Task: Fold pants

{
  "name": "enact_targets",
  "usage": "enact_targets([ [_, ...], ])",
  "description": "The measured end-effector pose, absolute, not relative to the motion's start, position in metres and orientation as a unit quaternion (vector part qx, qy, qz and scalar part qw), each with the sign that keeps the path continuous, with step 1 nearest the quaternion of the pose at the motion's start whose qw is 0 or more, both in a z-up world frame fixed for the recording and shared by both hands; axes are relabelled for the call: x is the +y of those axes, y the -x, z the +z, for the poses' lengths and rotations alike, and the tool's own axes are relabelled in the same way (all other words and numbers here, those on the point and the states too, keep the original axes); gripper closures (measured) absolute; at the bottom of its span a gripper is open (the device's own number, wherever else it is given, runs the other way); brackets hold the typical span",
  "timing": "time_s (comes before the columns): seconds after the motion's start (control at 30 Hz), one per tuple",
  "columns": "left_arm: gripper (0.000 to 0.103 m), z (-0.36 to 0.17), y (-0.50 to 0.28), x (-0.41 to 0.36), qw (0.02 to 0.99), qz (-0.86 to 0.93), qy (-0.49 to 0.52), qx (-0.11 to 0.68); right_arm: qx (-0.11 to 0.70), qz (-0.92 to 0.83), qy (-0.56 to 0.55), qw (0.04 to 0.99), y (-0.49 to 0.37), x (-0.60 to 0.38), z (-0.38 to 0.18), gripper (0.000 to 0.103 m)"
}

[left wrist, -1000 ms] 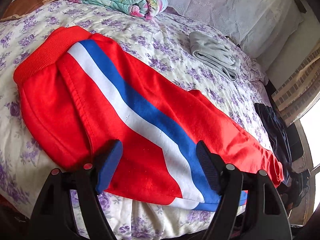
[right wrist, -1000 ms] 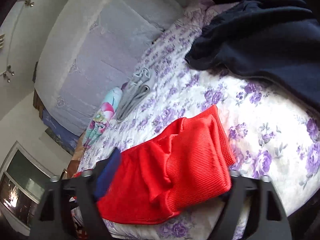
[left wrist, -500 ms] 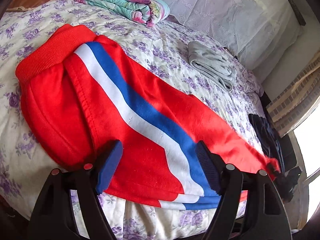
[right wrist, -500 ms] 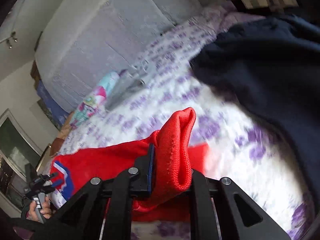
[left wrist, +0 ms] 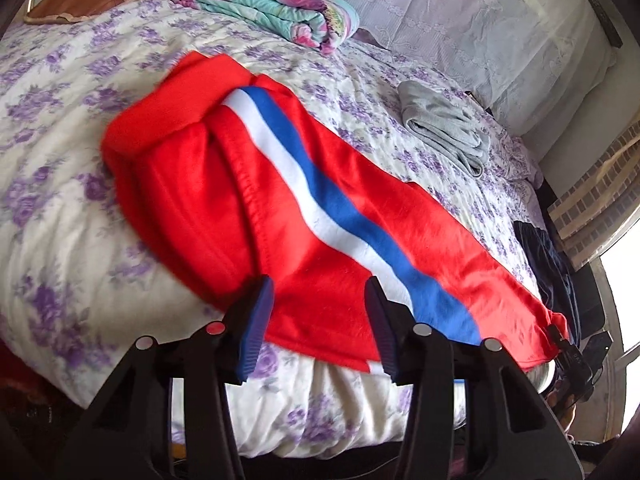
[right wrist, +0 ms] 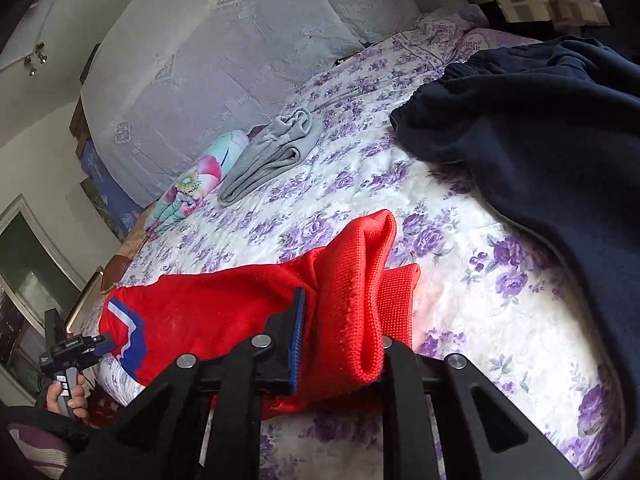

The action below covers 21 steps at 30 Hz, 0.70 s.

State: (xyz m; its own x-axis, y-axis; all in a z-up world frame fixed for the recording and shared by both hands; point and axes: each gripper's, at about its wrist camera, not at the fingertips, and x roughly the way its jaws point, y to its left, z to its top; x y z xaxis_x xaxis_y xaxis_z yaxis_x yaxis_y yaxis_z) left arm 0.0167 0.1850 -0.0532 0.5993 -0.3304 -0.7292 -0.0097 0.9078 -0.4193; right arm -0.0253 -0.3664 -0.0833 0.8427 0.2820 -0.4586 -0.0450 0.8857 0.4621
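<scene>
Logging items w/ ref. to the red fleece pants with a white-and-blue side stripe (left wrist: 280,216), which lie lengthwise across the purple-floral quilted bedspread (left wrist: 60,208), waistband at the far end from my left tongs.

- Left gripper (left wrist: 320,320): I see the jaws spread wide, nothing between them; hovers over the pants' near edge, approx. mid-length.
- Right gripper (right wrist: 340,336): I see the jaws closed tight on the pants' ribbed red cuff (right wrist: 360,300), which bunches up above the fingers.
- Folded grey garment (left wrist: 444,128): beyond the pants, apart from them.
- Rolled teal floral blanket (left wrist: 272,12): beyond the pants' waistband, by the headboard.
- Dark navy garment (right wrist: 540,128): beyond the pants' cuff end, not touching.
</scene>
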Motion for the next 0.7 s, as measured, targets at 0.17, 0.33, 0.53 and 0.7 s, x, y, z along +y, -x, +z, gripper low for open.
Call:
enact_targets([
  [0.17,0.031,-0.040,-0.001,0.167,0.885,-0.090,0.145,0.434,0.269,0.062,-0.202,0.939,0.031,-0.370,-0.073,0.068],
  [0.33,0.016,-0.007,0.004,0.113,0.916,-0.129,0.050,0.377,0.205,0.031,-0.190,0.960,0.050,-0.377,-0.021,0.061],
  [0.53,0.015,-0.073,-0.027,0.081,0.869,-0.113,0.006,0.482,0.247,0.161,-0.163,0.942,0.000,-0.298,0.011,0.034],
  [0.7,0.015,-0.059,-0.005,0.087,0.874,-0.126,-0.001,0.470,0.337,0.293,-0.157,0.881,-0.084,-0.209,0.016,0.028],
])
